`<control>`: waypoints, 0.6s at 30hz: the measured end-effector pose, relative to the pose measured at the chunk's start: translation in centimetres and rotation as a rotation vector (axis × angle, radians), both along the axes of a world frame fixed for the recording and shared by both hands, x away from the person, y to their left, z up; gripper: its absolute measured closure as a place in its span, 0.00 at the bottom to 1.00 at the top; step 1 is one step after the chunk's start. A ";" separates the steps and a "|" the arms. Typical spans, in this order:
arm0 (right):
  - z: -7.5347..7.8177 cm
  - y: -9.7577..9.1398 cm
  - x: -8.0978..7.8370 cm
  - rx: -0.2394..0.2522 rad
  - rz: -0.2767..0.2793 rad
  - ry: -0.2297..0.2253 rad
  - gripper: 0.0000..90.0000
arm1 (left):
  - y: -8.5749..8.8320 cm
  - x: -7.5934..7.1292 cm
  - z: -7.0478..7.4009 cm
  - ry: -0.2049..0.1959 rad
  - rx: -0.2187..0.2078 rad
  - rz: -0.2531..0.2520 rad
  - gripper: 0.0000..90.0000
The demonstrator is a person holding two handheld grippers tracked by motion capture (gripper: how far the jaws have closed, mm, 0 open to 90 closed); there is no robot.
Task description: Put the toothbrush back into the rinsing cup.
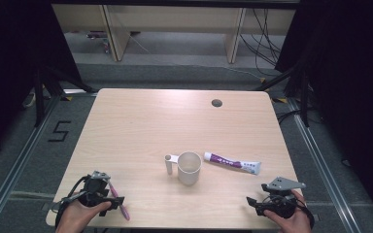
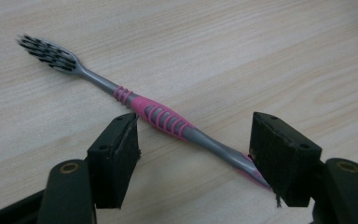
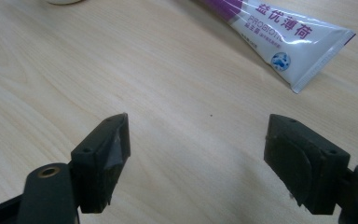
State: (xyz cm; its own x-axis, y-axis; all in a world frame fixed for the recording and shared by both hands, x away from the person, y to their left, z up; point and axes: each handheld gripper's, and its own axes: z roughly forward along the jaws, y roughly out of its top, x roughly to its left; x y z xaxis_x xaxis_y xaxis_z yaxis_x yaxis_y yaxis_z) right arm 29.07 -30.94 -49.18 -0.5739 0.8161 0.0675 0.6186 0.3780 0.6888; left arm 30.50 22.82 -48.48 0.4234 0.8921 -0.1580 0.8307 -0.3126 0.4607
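A pink and grey toothbrush (image 2: 168,119) with dark bristles lies flat on the wooden table (image 1: 150,126) near its front left edge (image 1: 119,200). My left gripper (image 2: 193,135) stands open over the handle's rear half; the handle runs between the jaws and its end passes under the right pad, with no grip on it. In the high view the left gripper (image 1: 108,196) sits at the front left. My right gripper (image 3: 196,126) is open with nothing between its jaws, at the front right (image 1: 255,203). A white and purple toothpaste tube (image 3: 279,32) lies ahead of it.
A white cup (image 1: 189,167) with a side handle stands mid-table, and the toothpaste tube (image 1: 232,163) lies just right of it. A small round hole (image 1: 216,103) is near the table's far edge. Beyond the table are wooden desk legs and cables.
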 end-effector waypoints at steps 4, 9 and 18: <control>0.0 0.1 0.0 0.001 0.006 0.010 0.26 | -0.5 0.5 -0.3 0.026 0.021 -0.010 0.38; -0.1 0.1 0.0 -0.007 0.010 0.003 0.26 | -1.1 0.8 -0.4 0.022 0.074 -0.045 0.40; -0.2 0.0 0.1 -0.023 0.030 0.001 0.26 | -2.0 1.5 -0.6 0.002 0.136 -0.119 0.53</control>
